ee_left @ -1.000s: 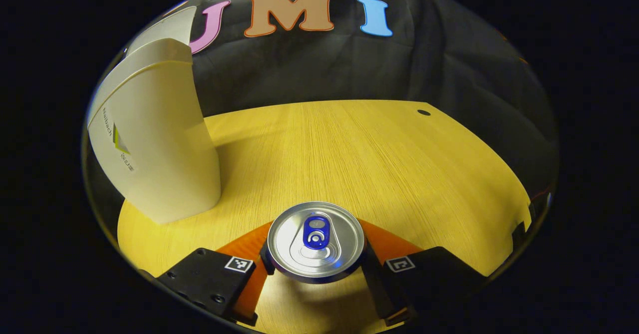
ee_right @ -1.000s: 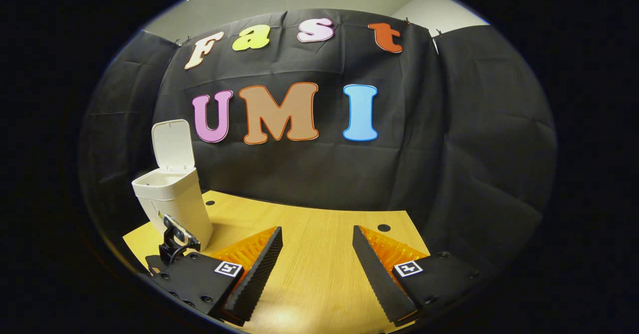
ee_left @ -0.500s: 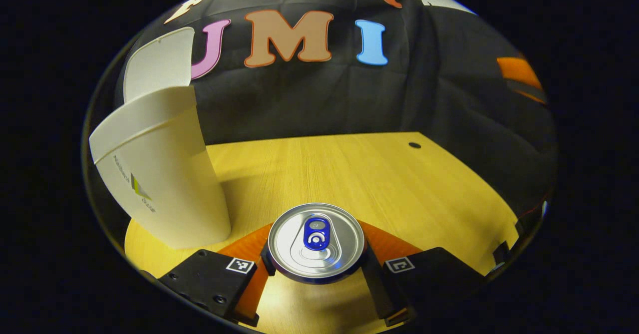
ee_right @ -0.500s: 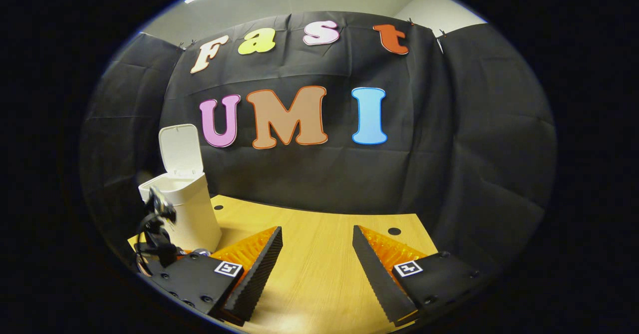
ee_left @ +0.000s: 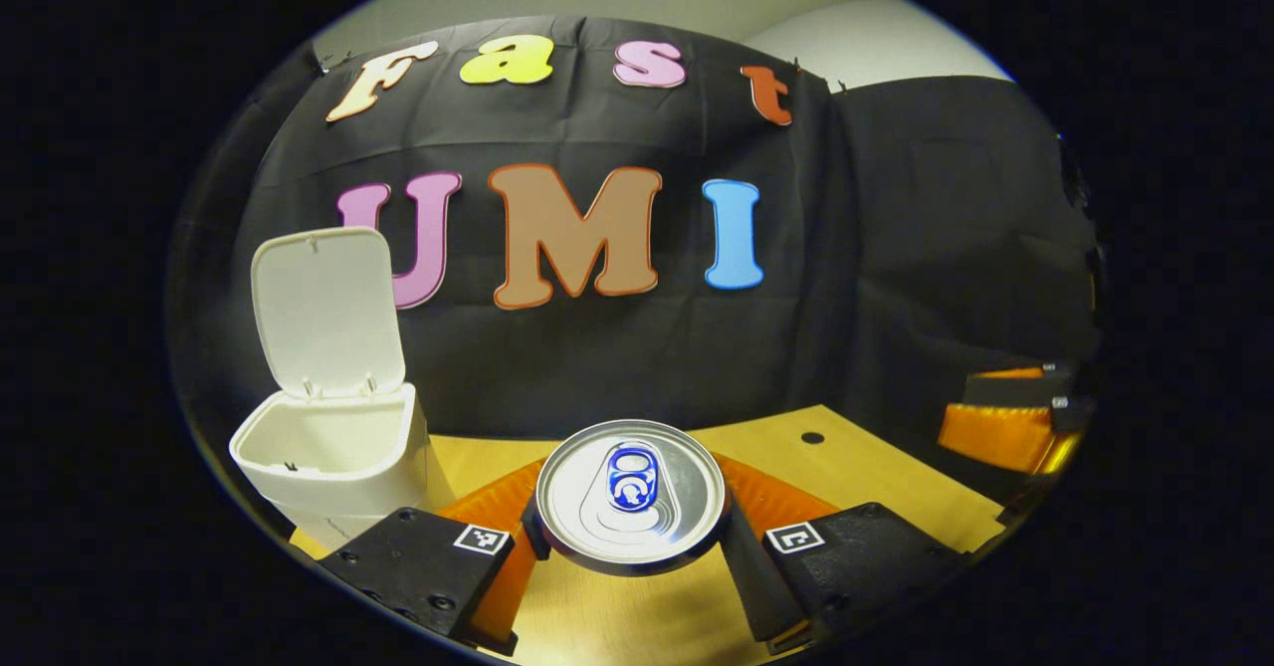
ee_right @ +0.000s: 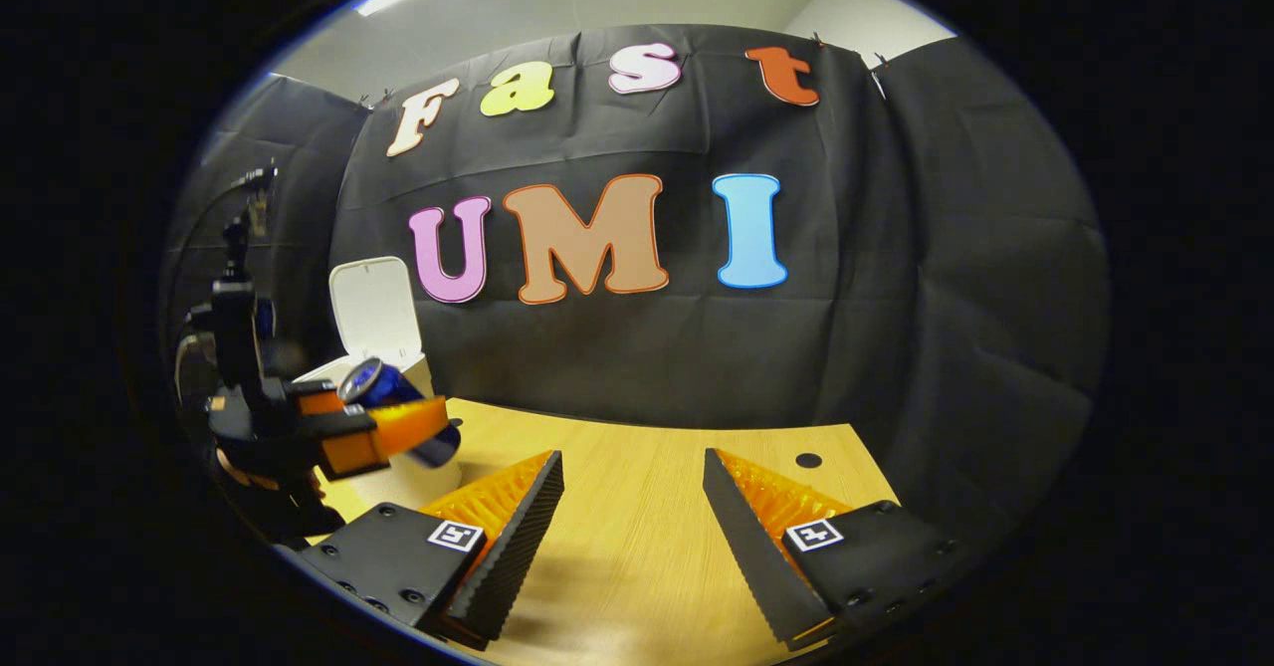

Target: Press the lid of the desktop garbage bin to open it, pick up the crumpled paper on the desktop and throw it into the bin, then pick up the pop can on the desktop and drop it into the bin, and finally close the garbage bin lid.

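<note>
Partly hidden bin; left gripper clamps can.

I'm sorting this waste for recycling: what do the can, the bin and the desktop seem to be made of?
Pop can: likely aluminium, given its bright brushed top with a pull tab; blue side in the right gripper view.
Garbage bin: apparently matte off-white moulded plastic, with a hinged lid.
Desktop: light wood grain, possibly laminate.

The pop can has a glossy brushed-metal top. At lower left, the garbage bin is smooth matt plastic. The table shows matt wood grain.
</note>
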Motion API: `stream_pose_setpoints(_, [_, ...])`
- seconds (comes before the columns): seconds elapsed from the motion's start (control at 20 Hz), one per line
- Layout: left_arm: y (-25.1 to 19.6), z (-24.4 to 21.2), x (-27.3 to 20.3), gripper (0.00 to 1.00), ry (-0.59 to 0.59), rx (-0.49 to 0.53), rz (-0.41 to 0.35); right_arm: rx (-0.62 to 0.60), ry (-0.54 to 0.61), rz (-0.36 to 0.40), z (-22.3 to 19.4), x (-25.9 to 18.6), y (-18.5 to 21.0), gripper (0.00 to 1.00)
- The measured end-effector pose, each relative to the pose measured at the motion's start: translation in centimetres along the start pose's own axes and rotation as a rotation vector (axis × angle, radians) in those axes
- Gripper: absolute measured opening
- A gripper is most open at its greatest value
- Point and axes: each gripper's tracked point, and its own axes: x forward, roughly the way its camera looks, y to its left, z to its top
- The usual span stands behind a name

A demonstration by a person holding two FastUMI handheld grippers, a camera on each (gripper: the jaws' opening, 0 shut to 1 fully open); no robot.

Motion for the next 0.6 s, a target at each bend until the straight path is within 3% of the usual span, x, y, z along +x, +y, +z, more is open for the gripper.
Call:
stream_pose_setpoints(0.25, [2.7, 6.1, 0.0, 0.78, -0.130, 0.019, 0.028, -0.002, 0.019, 0.014, -0.8, 0.1, 1.4, 0.95])
stream_pose_setpoints(0.6, [11.5, 10.5, -0.5, 0.77, -0.210, 0.047, 0.182, -0.005, 0.031, 0.026, -1.5, 0.3, 3.2, 0.94])
